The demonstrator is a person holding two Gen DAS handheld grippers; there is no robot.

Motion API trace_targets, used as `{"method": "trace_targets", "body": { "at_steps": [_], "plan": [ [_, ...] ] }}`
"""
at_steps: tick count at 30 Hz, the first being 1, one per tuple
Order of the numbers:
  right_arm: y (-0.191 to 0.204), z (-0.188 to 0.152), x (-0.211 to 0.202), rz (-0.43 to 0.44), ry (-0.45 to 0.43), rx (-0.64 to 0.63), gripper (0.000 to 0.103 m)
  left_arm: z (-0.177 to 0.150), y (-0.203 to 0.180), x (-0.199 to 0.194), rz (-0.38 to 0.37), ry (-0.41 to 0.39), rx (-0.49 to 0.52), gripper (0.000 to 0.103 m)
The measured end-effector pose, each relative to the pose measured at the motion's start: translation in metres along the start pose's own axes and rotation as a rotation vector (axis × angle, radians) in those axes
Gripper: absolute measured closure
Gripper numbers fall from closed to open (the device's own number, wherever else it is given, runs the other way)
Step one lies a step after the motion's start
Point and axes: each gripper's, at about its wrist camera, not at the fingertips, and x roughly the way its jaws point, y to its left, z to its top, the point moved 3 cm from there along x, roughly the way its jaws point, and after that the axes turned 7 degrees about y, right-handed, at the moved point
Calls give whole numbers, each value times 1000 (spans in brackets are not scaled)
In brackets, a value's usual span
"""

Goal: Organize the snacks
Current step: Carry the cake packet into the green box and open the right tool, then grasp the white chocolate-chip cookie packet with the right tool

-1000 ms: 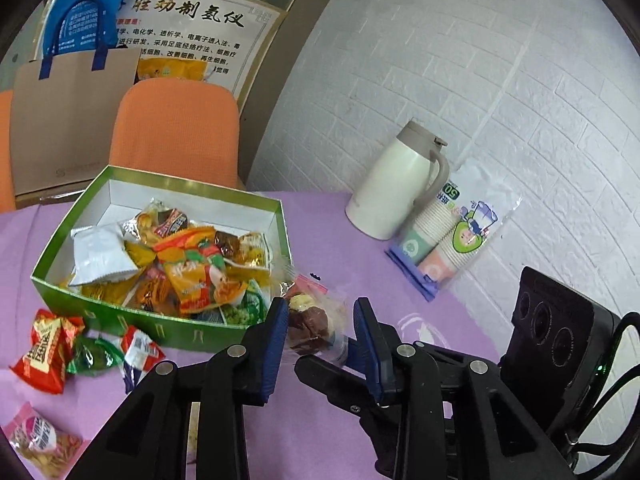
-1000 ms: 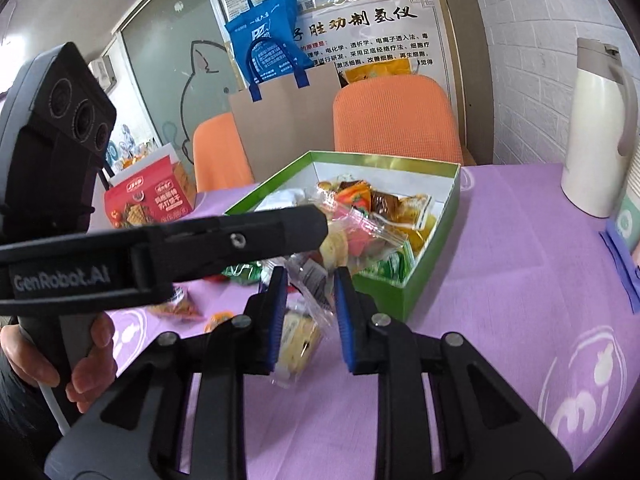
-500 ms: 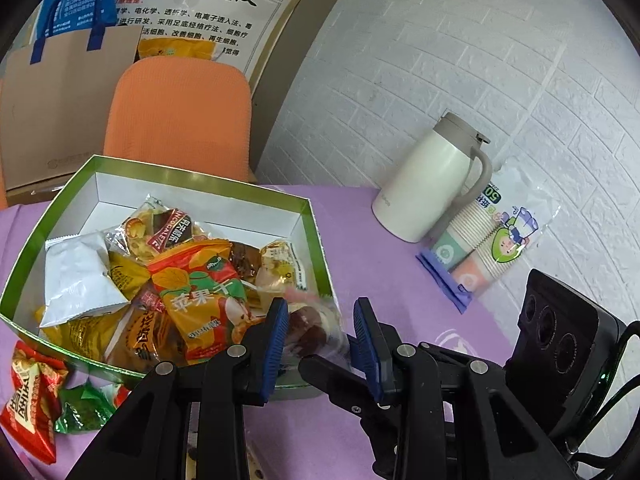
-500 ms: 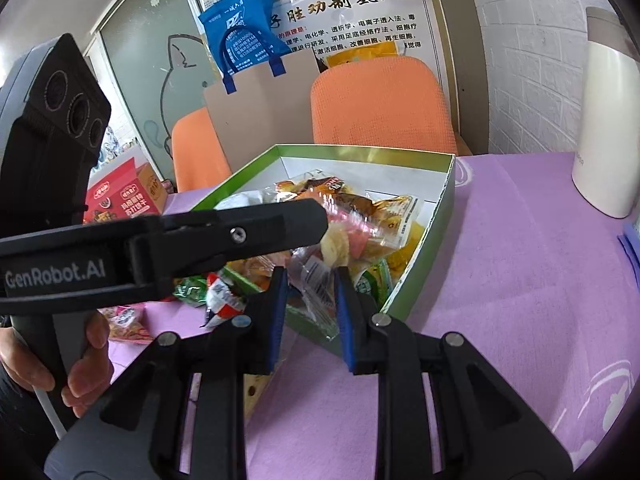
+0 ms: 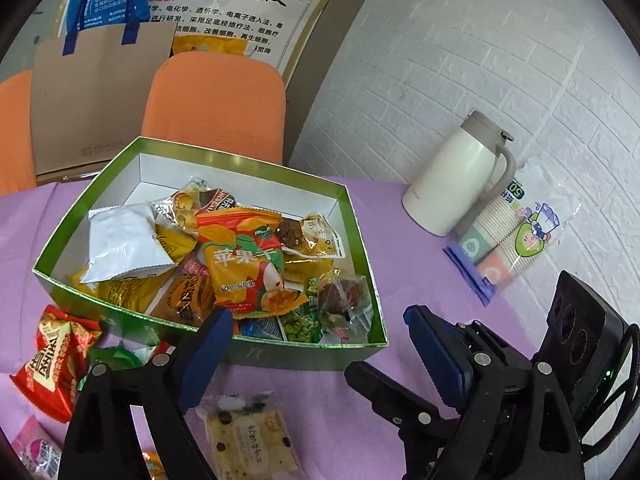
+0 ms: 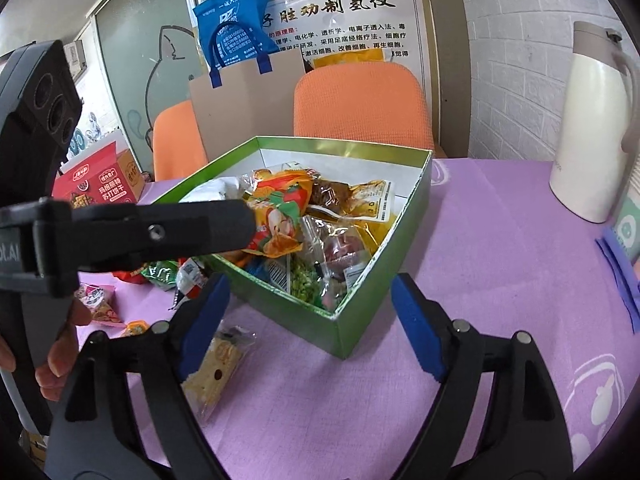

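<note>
Both hand-held grippers — left (image 5: 316, 348), right (image 6: 310, 320) — hang spread wide and empty above the green snack box's (image 6: 380, 276) near edge.

Snacks (image 5: 240, 264) in box (image 5: 356, 216), jug (image 5: 452, 188) right

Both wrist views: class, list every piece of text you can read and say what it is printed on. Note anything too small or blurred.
"胜功制氢仪": heading of the wall poster; its smaller lines are only partly legible.
"苹果干": orange snack packet in the green box.
"50": top of the paper cup pack.
"GenRobot.AI" shows only as "ot.AI" on the left gripper's handle in the right wrist view.
Blue tote bag and red carton: print too blurred.
</note>
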Motion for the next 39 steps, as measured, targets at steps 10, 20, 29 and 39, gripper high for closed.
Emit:
{"method": "trace_targets", "body": {
  "at_steps": [10, 20, 29, 39],
  "plan": [
    [21, -16, -51, 19, -16, 6, 16, -40, -8, -76, -20, -36, -2, 12],
    [47, -67, -52, 77, 111, 36, 13, -125, 37, -93, 65, -21, -133, 12],
    [75, -71, 3, 81, 216, 104, 13, -167, 81, -118, 141, -53, -210, 12],
    [98, -51, 52, -21, 276, 84, 19, -167, 111, -131, 183, -79, -254, 12]
  ]
}}
